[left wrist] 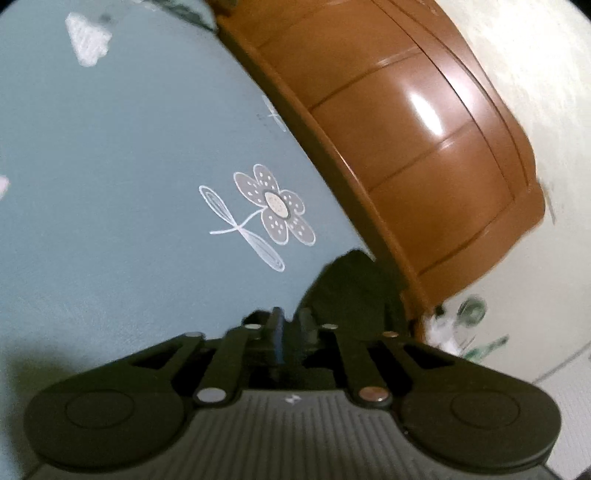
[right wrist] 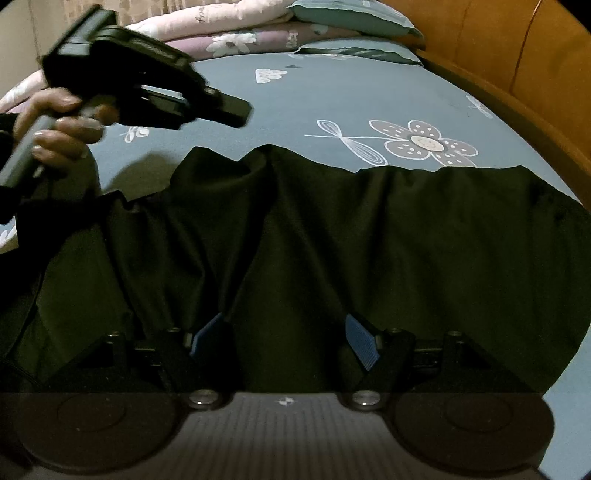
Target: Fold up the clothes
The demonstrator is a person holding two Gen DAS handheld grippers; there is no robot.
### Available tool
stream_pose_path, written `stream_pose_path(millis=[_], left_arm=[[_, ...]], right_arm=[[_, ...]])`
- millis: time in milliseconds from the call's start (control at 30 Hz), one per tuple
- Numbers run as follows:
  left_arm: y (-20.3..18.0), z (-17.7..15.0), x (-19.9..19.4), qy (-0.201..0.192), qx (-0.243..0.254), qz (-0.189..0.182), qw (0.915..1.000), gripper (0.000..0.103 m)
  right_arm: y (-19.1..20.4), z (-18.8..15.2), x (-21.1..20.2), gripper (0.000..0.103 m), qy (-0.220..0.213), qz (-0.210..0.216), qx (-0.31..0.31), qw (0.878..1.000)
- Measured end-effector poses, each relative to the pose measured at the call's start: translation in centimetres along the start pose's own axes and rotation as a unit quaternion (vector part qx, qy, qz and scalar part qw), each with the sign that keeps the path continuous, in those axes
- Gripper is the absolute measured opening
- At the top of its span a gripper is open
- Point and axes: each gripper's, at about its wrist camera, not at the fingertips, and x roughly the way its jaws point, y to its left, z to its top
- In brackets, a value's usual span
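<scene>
A dark garment (right wrist: 332, 240) lies spread over the blue-grey bed sheet (right wrist: 332, 99), creased down its middle. My right gripper (right wrist: 286, 338) hovers low over its near part, open wide, blue pads (right wrist: 364, 343) apart and not pressing the cloth. A hand (right wrist: 55, 125) holds my left gripper (right wrist: 236, 110) raised above the garment's far left edge, with no cloth hanging from its tip. In the left wrist view the left gripper (left wrist: 291, 323) has its fingers a narrow gap apart with nothing between them. A corner of the garment (left wrist: 351, 288) shows just beyond them.
A brown wooden bed frame (left wrist: 406, 147) runs along the sheet's right side (right wrist: 535, 81). Pillows (right wrist: 351, 18) and folded quilts (right wrist: 221, 26) are stacked at the far end. A flower print (left wrist: 273, 206) marks the sheet (left wrist: 110, 184). Pale floor (left wrist: 535, 55) lies past the frame.
</scene>
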Motion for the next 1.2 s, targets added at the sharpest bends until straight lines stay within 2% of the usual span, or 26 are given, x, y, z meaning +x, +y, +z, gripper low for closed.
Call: stream_pose_path(millis=[67,167,267,367,433,467,567,700,867,1033,1100,1200], left_arm=[[-0.9,-0.7,-0.9,0.007,0.032,0.022,0.9992,0.028],[-1.8,-2.4,-2.3,0.015,0.069,0.073,0.9949,0.028],[-2.4,-4.2,-4.1,0.02,0.083,0.123,0.9887,0.029],[-2.7,-5.8,-6.0,0.026,0.089,0.144,0.9852,0.029],[-3.3,-6.6,-6.8,0.032,0.106,0.15,0.9824,0.032],[-3.6,-6.9,-7.0,0.034,0.116,0.154,0.9807,0.038],[-4.1,-7.8,-7.7,0.042,0.138,0.17,0.9747,0.038],[-4.7,-8.9,-9.3,0.037,0.132,0.18,0.9741,0.039],[-5.3,-11.2,-12.5,0.028,0.082,0.187,0.9785,0.044],[-4.2,-13.5,-15.3,0.03,-0.031,0.163,0.9856,0.051],[-3.0,-14.6,-16.1,0.025,-0.088,0.163,0.9824,0.052],[-0.7,-16.1,-17.1,0.012,-0.185,0.148,0.9715,0.052]], right_arm=[[-0.1,0.2,-0.1,0.077,0.0,0.0,0.005,1.0],[0.0,0.3,-0.6,0.077,-0.005,0.001,0.009,1.0],[0.2,0.5,-1.2,0.077,-0.013,0.0,0.009,1.0],[0.6,0.7,-1.7,0.077,-0.022,0.001,0.007,1.0],[1.1,0.9,-2.1,0.077,-0.026,0.006,0.003,1.0],[1.5,1.0,-2.3,0.077,-0.029,0.01,-0.001,1.0],[2.7,1.3,-2.7,0.077,-0.033,0.014,-0.013,0.999],[4.2,1.4,-3.4,0.077,-0.041,0.024,-0.029,0.998],[6.8,1.9,-3.4,0.077,-0.044,0.053,-0.068,0.995],[9.9,2.6,-2.9,0.077,-0.042,0.083,-0.113,0.989],[10.9,2.6,-2.7,0.077,-0.04,0.102,-0.127,0.986],[12.5,2.3,-2.4,0.077,-0.03,0.107,-0.161,0.981]])
